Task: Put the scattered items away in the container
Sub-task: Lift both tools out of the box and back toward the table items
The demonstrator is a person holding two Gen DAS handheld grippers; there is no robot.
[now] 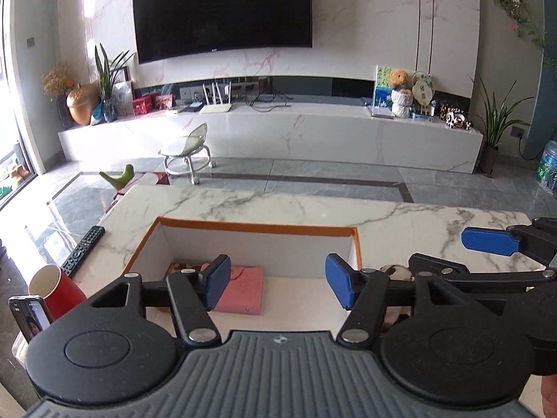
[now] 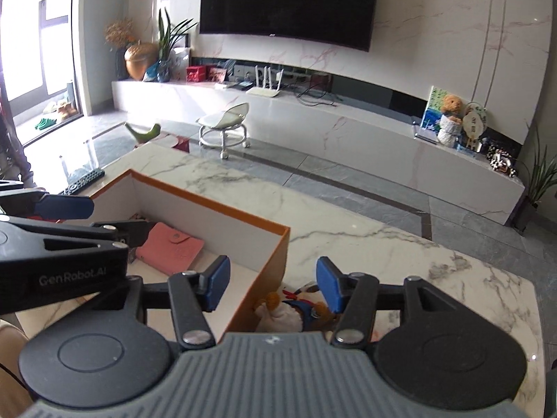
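Both wrist views close above the orange-rimmed box point(image 1: 256, 227), angled down, facing the television point(image 2: 289, 3) wall.

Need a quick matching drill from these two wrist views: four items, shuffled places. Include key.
Items:
1. pink wallet
2. remote control
3. red cup
4. plush toy

Places:
A. on the table just outside the box's right wall
B. at the table's left edge, next to a phone
C. lying inside the orange-rimmed box
D. flat on the marble table, left of the box

Pairs: 1-C, 2-D, 3-B, 4-A
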